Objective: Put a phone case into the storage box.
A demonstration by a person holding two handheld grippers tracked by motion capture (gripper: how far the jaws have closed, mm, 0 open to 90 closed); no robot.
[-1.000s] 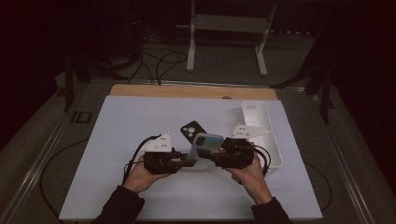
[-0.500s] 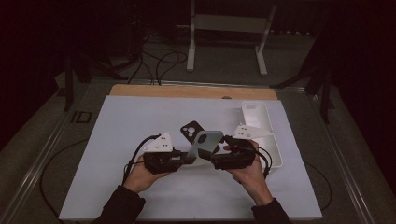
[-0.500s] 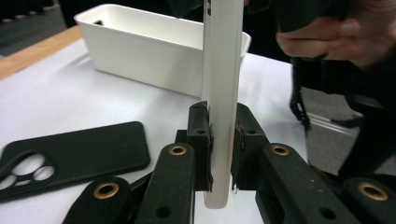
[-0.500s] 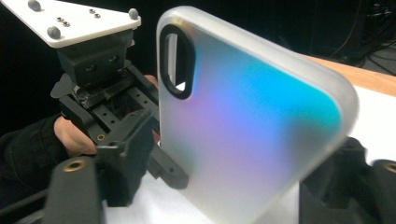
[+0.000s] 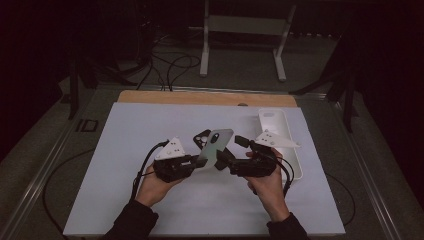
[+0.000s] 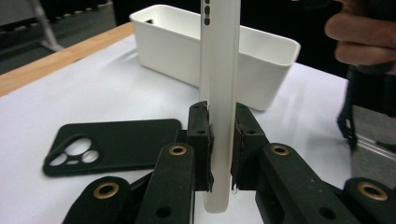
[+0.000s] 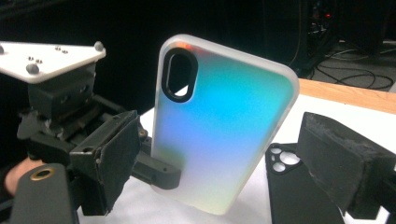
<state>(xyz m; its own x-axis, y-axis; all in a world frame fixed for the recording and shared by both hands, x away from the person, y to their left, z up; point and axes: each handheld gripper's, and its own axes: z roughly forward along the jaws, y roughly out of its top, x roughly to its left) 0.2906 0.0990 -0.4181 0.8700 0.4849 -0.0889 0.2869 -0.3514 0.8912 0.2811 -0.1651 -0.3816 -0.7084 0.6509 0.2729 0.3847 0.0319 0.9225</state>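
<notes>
A second ago both tools met on the frosted, iridescent blue-green phone case with a black oval camera cutout (image 5: 215,145), which lay tilted low between them above the white-topped table (image 5: 150,125); now that case stands more upright and only one tool grips it. The right tool (image 5: 227,154) has just been opening its jaws: they stand wide apart, one thick padded jaw on each side of the case in the right gripper view, neither pad touching it (image 7: 219,135). The left tool (image 5: 200,161) is clamped on the case's lower edge, its two black pads (image 6: 201,140) pressing the thin translucent side from both sides, so the case rises edge-on straight up from the jaws (image 6: 218,93). Both hands stayed where they were, forearms coming in from the near edge, the left hand (image 5: 155,182) and the right hand (image 5: 267,182) each wrapped under its tool, the tools pointing level toward each other over the middle of the table. Behind the held case a flat black phone case with several round camera holes (image 6: 112,144) lies on the table, and a white rectangular plastic bin (image 5: 280,142) sits just beyond the right tool, toward the table's right edge.
</notes>
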